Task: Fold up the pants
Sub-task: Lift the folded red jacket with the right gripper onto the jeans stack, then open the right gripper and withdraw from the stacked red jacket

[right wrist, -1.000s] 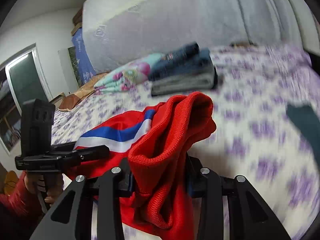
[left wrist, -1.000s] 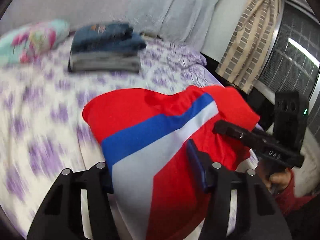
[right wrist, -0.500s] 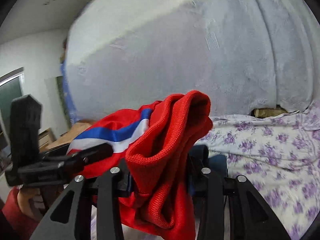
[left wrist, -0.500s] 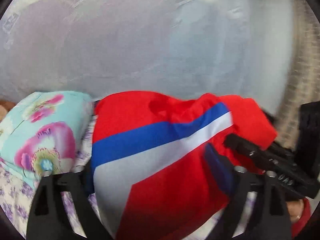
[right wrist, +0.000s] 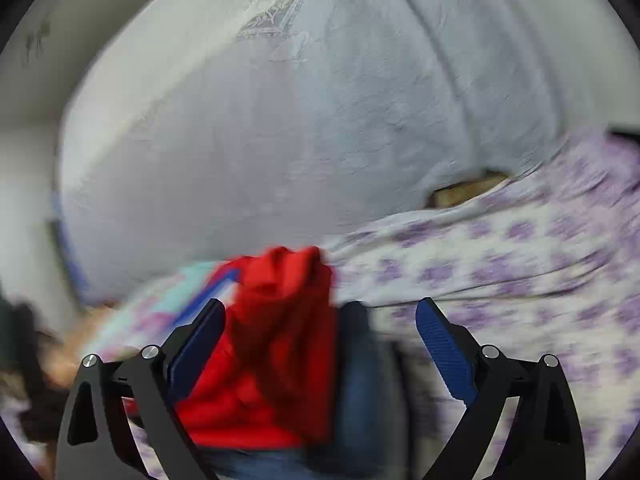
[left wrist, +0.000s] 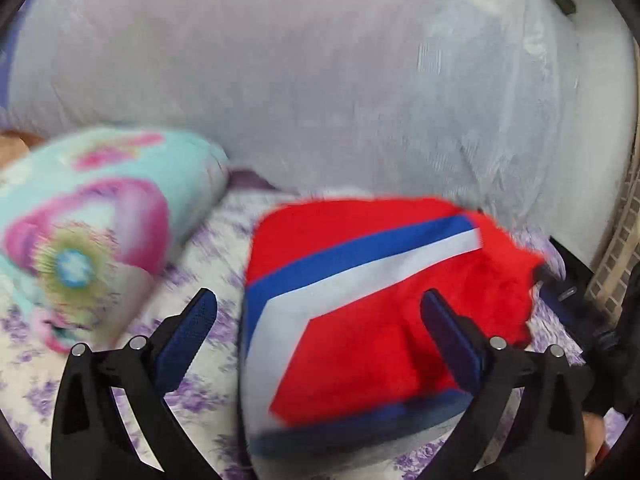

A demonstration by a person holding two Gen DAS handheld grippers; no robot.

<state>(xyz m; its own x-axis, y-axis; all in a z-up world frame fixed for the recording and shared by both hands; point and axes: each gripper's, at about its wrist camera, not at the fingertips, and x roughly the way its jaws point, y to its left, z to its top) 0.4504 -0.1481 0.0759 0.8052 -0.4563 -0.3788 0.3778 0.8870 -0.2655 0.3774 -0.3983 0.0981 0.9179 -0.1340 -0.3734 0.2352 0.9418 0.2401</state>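
Folded red pants with blue and white stripes, lying on the purple-flowered bed, just right of the floral pillow. Left gripper spread wide; right gripper just sprung open. Nothing clamped, fabric loose between both pairs of fingers.

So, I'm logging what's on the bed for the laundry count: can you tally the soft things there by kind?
Folded red pants: 1
Floral pillow: 1
Dark blue folded clothing under the pants: at least 1, too blurred to count
Total: 3 or more
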